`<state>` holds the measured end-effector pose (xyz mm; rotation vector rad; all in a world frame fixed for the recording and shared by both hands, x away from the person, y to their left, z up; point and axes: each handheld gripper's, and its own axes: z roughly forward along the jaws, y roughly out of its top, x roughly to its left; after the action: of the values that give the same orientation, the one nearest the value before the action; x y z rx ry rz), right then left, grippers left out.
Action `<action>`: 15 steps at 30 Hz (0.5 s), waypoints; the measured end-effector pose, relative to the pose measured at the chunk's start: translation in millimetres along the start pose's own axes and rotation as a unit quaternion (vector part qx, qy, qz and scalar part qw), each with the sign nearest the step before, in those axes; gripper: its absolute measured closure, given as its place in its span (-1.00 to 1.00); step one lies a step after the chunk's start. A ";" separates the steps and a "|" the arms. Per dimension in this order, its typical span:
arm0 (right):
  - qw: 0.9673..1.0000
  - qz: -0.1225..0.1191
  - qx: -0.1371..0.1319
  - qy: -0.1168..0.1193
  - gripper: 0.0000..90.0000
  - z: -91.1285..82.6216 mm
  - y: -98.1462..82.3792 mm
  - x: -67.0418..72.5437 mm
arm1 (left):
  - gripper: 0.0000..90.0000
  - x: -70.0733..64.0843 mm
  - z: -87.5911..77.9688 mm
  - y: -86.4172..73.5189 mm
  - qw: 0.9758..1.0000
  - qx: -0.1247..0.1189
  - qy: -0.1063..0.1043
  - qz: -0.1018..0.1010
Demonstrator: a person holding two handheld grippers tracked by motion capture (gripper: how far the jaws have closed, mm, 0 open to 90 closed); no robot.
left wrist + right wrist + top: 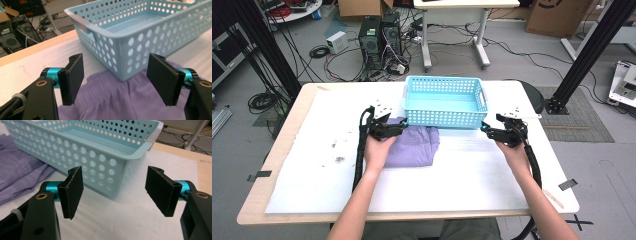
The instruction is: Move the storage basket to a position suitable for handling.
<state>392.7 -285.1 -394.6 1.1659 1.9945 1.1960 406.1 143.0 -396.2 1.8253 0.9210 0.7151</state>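
Both grippers flank the basket, holding nothing
Left gripper [398, 127] and right gripper [485, 129] gape wide at the blue basket [445, 116] near corners, seemingly to shift it; purple cloth [412, 146] lies alongside

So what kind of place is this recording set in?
Probably a lab or workshop, not a home: desktop computer towers and loose cables on the floor, black metal frame posts, and cardboard boxes behind the table.

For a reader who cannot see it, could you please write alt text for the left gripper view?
The left gripper holds its two black jaws open over a purple cloth on the table. Between the jaws, one corner of a light blue perforated basket rests on the cloth's far edge.
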 end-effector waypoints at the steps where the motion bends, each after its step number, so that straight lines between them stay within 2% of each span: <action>1: 1.000 0.003 -0.004 0.003 -0.31 -2.8 -2.9 2.2 | -0.33 0.0 -7.3 -2.9 1.000 -0.006 0.001 -0.001; 3: 1.000 0.010 -0.009 0.016 -0.31 -6.6 -9.1 5.1 | -0.34 0.4 -22.5 -9.0 1.000 -0.012 0.002 -0.001; 8: 0.999 0.018 -0.010 0.045 -0.33 -11.0 -23.2 14.4 | -0.35 -0.7 -57.3 -26.7 1.000 -0.002 -0.004 0.006; 11: 0.998 0.019 -0.008 0.059 -0.38 -10.6 -26.7 23.3 | -0.36 -0.4 -71.4 -38.4 1.000 -0.008 -0.007 0.002; 15: 0.997 0.010 -0.008 0.076 -0.42 -7.3 -25.0 41.2 | -0.35 4.5 -81.5 -56.0 1.000 -0.014 -0.015 -0.015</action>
<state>357.0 -258.0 -413.8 1.1192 2.0833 1.3446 328.6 201.4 -415.3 1.7899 0.9123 0.6760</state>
